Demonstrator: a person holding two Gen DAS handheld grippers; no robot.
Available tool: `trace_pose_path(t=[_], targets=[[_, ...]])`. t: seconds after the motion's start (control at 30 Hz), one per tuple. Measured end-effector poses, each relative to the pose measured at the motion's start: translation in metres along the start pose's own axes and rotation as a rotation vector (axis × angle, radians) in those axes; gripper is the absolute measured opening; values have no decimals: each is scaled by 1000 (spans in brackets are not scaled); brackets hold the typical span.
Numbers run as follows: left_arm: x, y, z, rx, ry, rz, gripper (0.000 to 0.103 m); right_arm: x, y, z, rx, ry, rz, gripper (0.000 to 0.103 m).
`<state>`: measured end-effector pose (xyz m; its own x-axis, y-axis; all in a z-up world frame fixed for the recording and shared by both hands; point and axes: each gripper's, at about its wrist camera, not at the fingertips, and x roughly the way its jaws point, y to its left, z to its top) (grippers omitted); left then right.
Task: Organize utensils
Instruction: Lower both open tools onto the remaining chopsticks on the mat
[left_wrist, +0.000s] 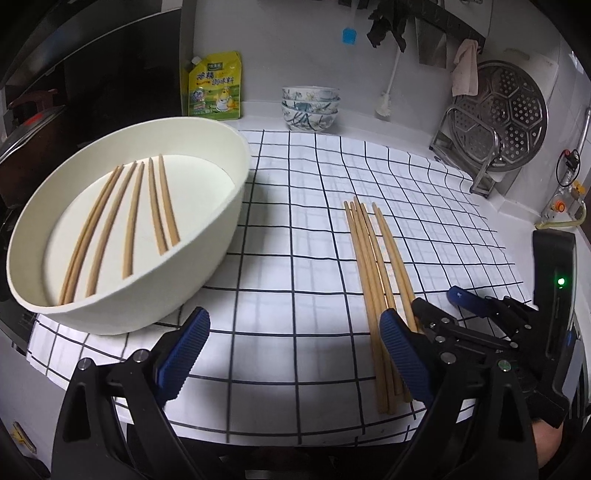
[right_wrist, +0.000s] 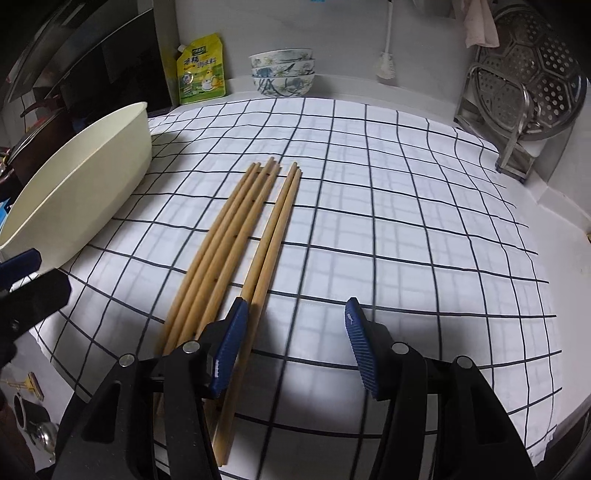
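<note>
A cream basin (left_wrist: 207, 236) stands on the checked cloth at the left and holds several wooden chopsticks (left_wrist: 129, 221). More chopsticks (left_wrist: 373, 273) lie bundled on the cloth to its right. My left gripper (left_wrist: 293, 325) is open over bare cloth between basin and bundle, its right finger beside the bundle. My right gripper (left_wrist: 439, 306) reaches in from the right. In the right wrist view the right gripper (right_wrist: 295, 310) is open low over the near part of the chopsticks (right_wrist: 258, 229). The right-hand pair runs just inside its left finger (right_wrist: 229, 347); the others pass under that finger. The basin (right_wrist: 92, 177) is at the left.
Stacked patterned bowls (left_wrist: 309, 107), a yellow pouch (left_wrist: 214, 86) and a dish brush (left_wrist: 386, 107) stand along the back wall. A metal rack with a steamer plate (left_wrist: 498, 114) fills the back right. Dark cookware (left_wrist: 29, 122) sits left of the basin. The cloth's front edge (left_wrist: 258, 428) is close.
</note>
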<state>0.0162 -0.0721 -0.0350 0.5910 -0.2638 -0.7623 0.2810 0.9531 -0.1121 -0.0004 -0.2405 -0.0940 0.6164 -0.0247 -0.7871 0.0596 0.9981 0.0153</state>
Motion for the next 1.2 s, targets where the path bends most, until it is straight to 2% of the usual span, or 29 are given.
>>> trace_pose_path(t=[0.23,0.37,0.6,0.77,1.03,1.2], targets=[[25,-21,0,37,26,18,92,-2,-29,-3,61,-7,-9,52],[40,-25,1,33,36,37,92,-2,-39,-5,87,-8,19,52],[63,-25,0,20,76,69,92,-1,-39,-6,81,-10,47,52],[67,-32,1,45,71,87,92,-1,-40,-6,88,-12,56,52],[76,-33,6,53,72,134,93,-1,-40,-6,82,-15,52,52],[83,-34,13,39,67,145,93,1,-35,-6,59,-21,16,52]])
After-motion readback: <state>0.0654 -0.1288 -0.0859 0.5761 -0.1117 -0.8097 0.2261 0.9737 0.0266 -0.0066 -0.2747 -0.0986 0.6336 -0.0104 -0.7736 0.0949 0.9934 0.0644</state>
